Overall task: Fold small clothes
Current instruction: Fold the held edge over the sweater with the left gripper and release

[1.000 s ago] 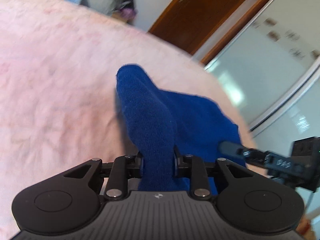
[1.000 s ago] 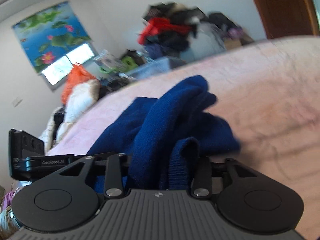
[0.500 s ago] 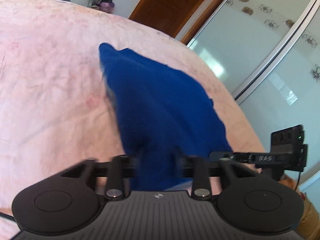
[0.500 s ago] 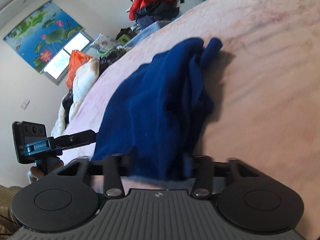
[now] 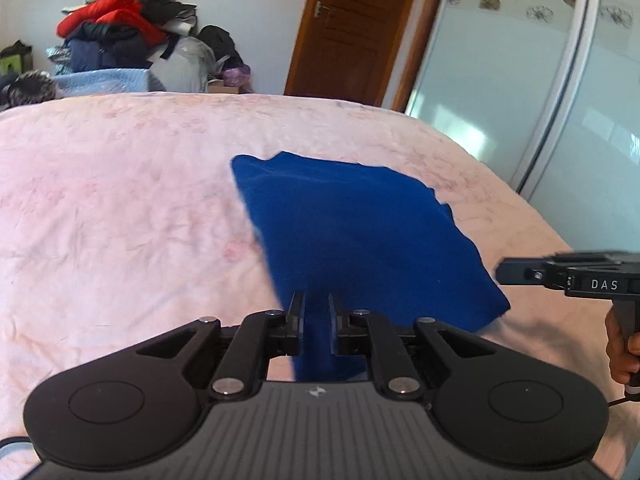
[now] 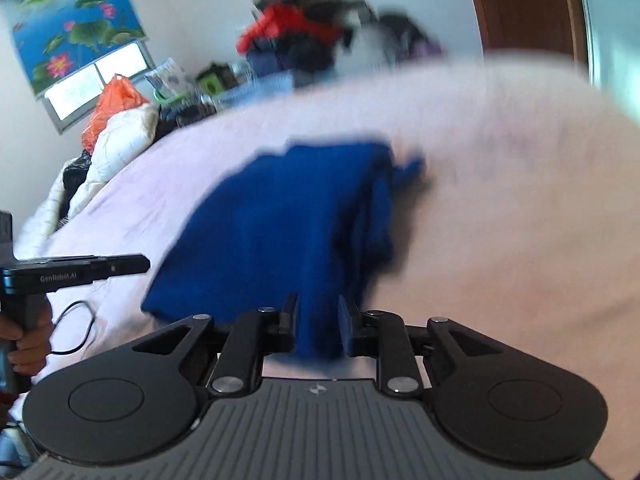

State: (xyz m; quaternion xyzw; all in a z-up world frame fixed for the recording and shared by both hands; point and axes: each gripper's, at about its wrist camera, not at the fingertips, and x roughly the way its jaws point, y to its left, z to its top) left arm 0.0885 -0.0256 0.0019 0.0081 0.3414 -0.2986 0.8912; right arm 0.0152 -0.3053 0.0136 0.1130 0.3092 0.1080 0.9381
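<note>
A dark blue knitted garment (image 5: pixel 360 232) lies spread over the pink bedspread (image 5: pixel 120 200), its near edge lifted toward me. My left gripper (image 5: pixel 316 304) has its near left part between the pads, and the jaws are closing on it. In the right wrist view, which is blurred, the same garment (image 6: pixel 288 220) runs down between the pads of my right gripper (image 6: pixel 316 312). Those jaws are opening slightly while the cloth still fills the gap. Folds bunch along the garment's right side. Each view shows the other gripper at its edge, beside the cloth.
A heap of clothes (image 5: pixel 116 28) sits beyond the bed's far edge, with a brown door (image 5: pixel 348 28) and glass wardrobe doors (image 5: pixel 540 100) to the right. The right wrist view shows a window with a lotus blind (image 6: pixel 68 20), an orange bag (image 6: pixel 116 100) and a cable (image 6: pixel 76 320).
The garment was bunched up and now lies stretched out flatter on the bed. Both grippers have drawn back and apart with its near edge, and both views have rolled toward level.
</note>
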